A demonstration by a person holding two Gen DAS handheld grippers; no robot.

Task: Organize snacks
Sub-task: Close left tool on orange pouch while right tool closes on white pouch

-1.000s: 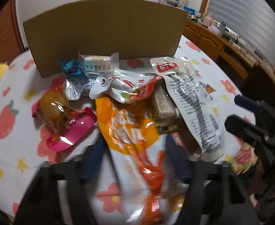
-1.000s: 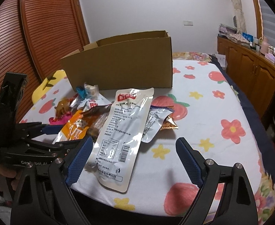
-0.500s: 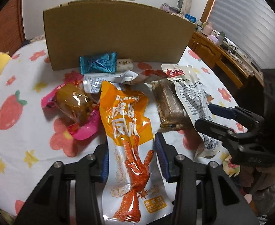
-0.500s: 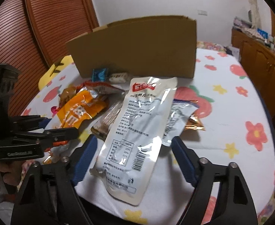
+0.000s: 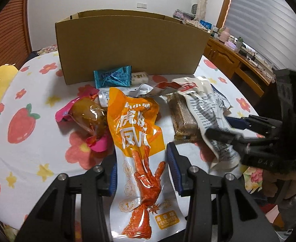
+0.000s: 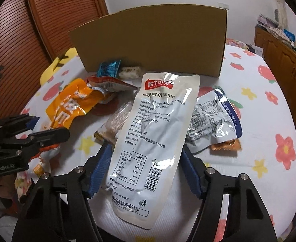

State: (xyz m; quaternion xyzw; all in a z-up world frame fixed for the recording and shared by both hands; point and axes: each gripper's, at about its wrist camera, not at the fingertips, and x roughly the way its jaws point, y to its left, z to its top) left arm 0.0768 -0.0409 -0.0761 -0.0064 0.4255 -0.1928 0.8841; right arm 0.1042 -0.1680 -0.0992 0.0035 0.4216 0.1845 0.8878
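1. On the floral worktop, snack packets lie heaped in front of a cardboard box.
2. Left claw released, fingers straddling the orange chicken-feet pouch; contact unclear.
3. Right claw released, fingers flanking the silver pouch.
4. Blue candy wrapper lies against the box wall.

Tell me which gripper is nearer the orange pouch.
Left. The left gripper straddles the orange pouch, a finger on each side. The right gripper straddles the white pouch, off to the orange one's right.
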